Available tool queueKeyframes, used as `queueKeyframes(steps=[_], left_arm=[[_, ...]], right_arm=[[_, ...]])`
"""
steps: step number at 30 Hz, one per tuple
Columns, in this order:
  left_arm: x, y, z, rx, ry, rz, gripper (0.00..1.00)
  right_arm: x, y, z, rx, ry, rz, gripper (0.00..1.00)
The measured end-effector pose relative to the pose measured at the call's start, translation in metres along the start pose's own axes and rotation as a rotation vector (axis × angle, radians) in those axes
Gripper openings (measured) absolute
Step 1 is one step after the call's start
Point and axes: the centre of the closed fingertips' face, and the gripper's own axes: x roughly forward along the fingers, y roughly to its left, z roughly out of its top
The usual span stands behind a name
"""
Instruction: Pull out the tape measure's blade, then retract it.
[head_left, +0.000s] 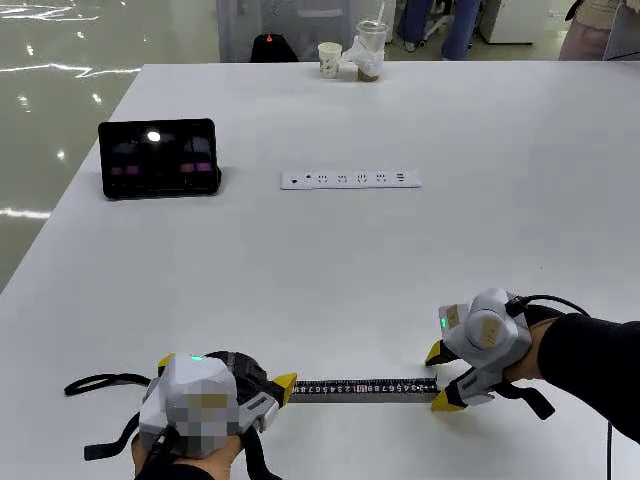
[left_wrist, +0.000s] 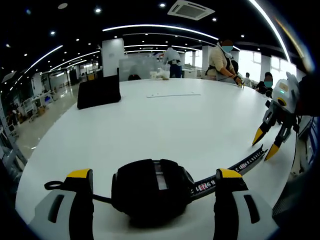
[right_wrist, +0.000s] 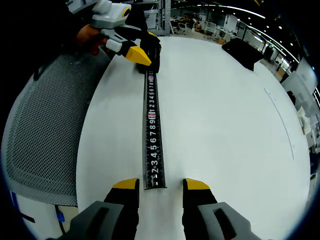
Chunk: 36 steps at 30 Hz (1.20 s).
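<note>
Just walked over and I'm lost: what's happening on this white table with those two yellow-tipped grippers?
A person is working with two handheld grippers. The left gripper straddles the tape measure's black case, jaws apart on either side. The blade lies pulled out flat across the white table, its tip between the open jaws of the right gripper, not pinched. The blade is out, not yet retracted.

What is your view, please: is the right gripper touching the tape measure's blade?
Apart. In the right gripper view the blade ends between the open jaws of the right gripper, with white table showing on both sides.
</note>
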Motion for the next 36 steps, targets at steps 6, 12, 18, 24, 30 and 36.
queueKeyframes(steps=[6, 12, 18, 24, 30, 36], left_arm=[[0.0002, 0.0005, -0.0014, -0.003, 0.006, 0.003, 0.99], [0.0, 0.002, -0.0016, -0.008, 0.006, 0.009, 0.99], [0.0009, 0.001, -0.0023, -0.007, 0.004, 0.003, 0.97], [0.0016, 0.0053, -0.0028, -0.025, 0.005, 0.023, 0.92], [0.0015, 0.0099, -0.0053, -0.033, 0.015, 0.044, 0.77], [0.0011, 0.0066, -0.0091, -0.052, 0.031, 0.025, 0.65]], right_arm=[[-0.0015, 0.0003, 0.0005, -0.009, 0.007, 0.005, 0.23], [-0.001, 0.0015, -0.0002, -0.024, 0.006, 0.006, 0.17], [-0.0004, 0.0003, -0.0004, -0.032, 0.022, -0.009, 0.12], [-0.0004, -0.0003, 0.0002, 0.004, 0.025, -0.007, 0.11], [0.0015, -0.0008, 0.0008, 0.019, 0.064, 0.001, 0.11], [0.002, -0.0017, -0.0003, 0.028, 0.093, 0.008, 0.11]])
